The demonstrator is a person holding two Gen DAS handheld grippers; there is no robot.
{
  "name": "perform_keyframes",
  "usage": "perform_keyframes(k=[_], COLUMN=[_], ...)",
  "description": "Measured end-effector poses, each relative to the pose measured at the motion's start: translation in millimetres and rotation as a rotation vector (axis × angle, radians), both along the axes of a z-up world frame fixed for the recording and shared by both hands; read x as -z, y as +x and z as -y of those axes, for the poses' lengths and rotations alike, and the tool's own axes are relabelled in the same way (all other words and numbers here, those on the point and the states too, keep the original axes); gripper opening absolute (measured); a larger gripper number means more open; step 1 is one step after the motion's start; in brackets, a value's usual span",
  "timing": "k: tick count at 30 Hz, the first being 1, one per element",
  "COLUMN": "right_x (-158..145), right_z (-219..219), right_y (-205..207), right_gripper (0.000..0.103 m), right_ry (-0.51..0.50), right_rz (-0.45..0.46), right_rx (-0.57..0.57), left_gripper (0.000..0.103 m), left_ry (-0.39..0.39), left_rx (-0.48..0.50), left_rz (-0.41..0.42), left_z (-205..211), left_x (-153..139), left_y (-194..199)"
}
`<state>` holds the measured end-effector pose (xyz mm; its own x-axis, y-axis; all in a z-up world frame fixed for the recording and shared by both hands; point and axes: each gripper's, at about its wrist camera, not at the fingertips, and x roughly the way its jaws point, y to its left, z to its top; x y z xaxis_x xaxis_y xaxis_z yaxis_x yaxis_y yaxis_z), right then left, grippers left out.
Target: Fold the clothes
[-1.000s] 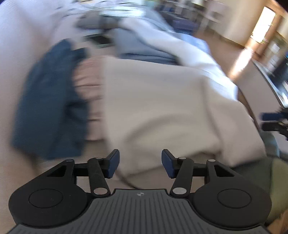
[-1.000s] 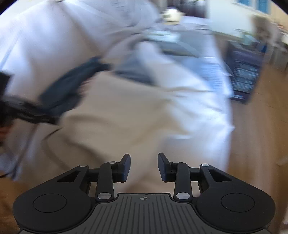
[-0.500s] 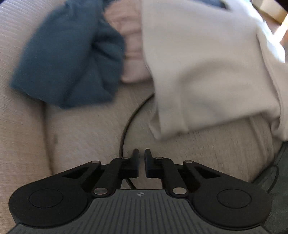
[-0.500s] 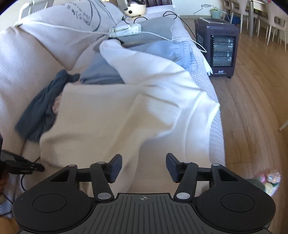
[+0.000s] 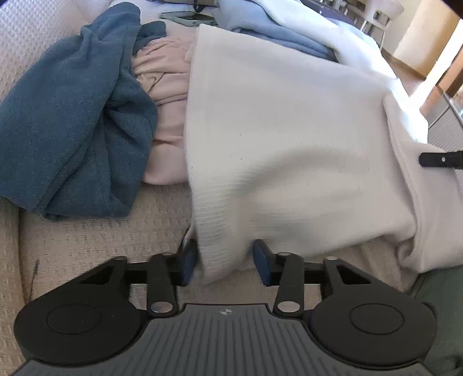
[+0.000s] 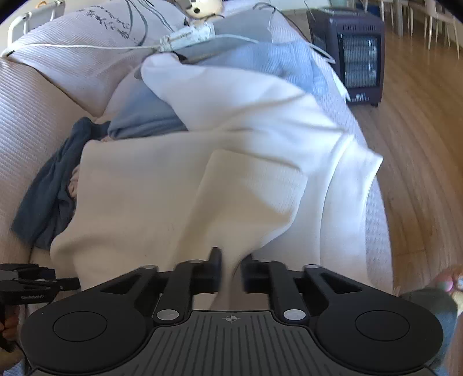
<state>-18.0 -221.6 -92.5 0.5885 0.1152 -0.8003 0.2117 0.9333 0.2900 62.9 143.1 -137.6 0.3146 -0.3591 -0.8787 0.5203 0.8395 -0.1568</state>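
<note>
A cream garment [image 5: 289, 138] is being spread across the sofa [image 5: 86, 237], filling mid-frame, long axis running left-right. Its near hem is being pinched low-centre by the right gripper [image 6: 231, 270]. One corner is lying between the left gripper [image 5: 225, 261]'s opening jaws, unpressed. Half a second earlier, both tools were empty.

**A home living room**

A beige textured sofa [image 5: 86, 237] is piled with loose clothes and a printed cushion [image 6: 95, 37]. Beside it, a portable heater [image 6: 356, 55] stands on a wooden floor [image 6: 419, 144], dining chairs [image 6: 419, 17] behind it.
</note>
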Motion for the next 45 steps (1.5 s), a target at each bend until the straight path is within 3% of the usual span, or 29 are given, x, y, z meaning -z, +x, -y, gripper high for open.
perform_keyframes(k=[1, 4, 7, 9, 11, 13, 16, 19, 21, 23, 24, 27, 29, 31, 34, 38, 42, 45], right_x=[-5, -26, -54, -78, -104, -122, -133, -124, -107, -83, -74, -63, -68, -72, -71, -47, -16, -7], right_z=[-2, -5, -4, -4, -3, -6, -16, -30, -40, -49, -49, -41, -40, -49, -83, -137, -165, -176], right_y=[-2, -9, -21, -31, -41, -46, -41, -26, -6, 17, 23, 16, 3, -11, -28, -35, -24, -14], right_gripper=[0.006, 0.005, 0.005, 0.005, 0.005, 0.005, 0.005, 0.006, 0.011, 0.019, 0.019, 0.022, 0.033, 0.033, 0.033, 0.033, 0.031, 0.031], right_ry=[-0.015, -0.05, -0.073, -0.085, -0.093, -0.106, -0.109, -0.11, -0.133, -0.25, -0.289, -0.304, -0.294, -0.263, -0.229, -0.259, -0.282, -0.348], right_rz=[0.017, 0.091, 0.186, 0.275, 0.382, 0.477, 0.572, 0.631, 0.571, 0.398, 0.336, 0.294, 0.297, 0.296, 0.278, 0.229, 0.09, 0.067], right_rx=[-0.009, -0.023, -0.039, -0.053, -0.073, -0.117, -0.201, -0.323, -0.369, -0.302, -0.265, -0.229, -0.234, -0.314, -0.532, -0.801, -0.907, -0.923], left_gripper=[0.011, 0.009, 0.009, 0.008, 0.008, 0.007, 0.008, 0.009, 0.015, 0.033, 0.037, 0.048, 0.051, 0.052, 0.057, 0.058, 0.055, 0.054], left_ry=[-0.023, -0.081, -0.224, -0.255, -0.203, -0.098, 0.002, 0.059, 0.068, 0.05, 0.043, 0.035, 0.047, 0.064, 0.089, 0.153, 0.137, 0.144], left_rx=[0.008, 0.027, -0.006, -0.027, -0.059, -0.083, -0.111, -0.107, -0.088, -0.044, -0.026, 0.013, 0.019, 0.028, 0.053, 0.076, 0.088, 0.096], left_rz=[-0.007, 0.025, 0.031, 0.051, 0.081, 0.103, 0.034, -0.016, -0.027, -0.019, -0.012, -0.013, -0.034, -0.051, -0.047, -0.046, -0.034, -0.023], left_z=[0, -7, -38, -53, -62, -69, -73, -64, -56, -46, -39, -28, -20, -11, 0, 6, 7, 11], left_x=[-4, -28, -70, -96, -116, -118, -94, -67, -59, -59, -60, -61, -54, -46, -33, -17, -12, -6], left_y=[-1, -6, -6, -9, -10, -12, -3, -4, -6, -8, -8, -18, -18, -17, -18, -25, -29, -28])
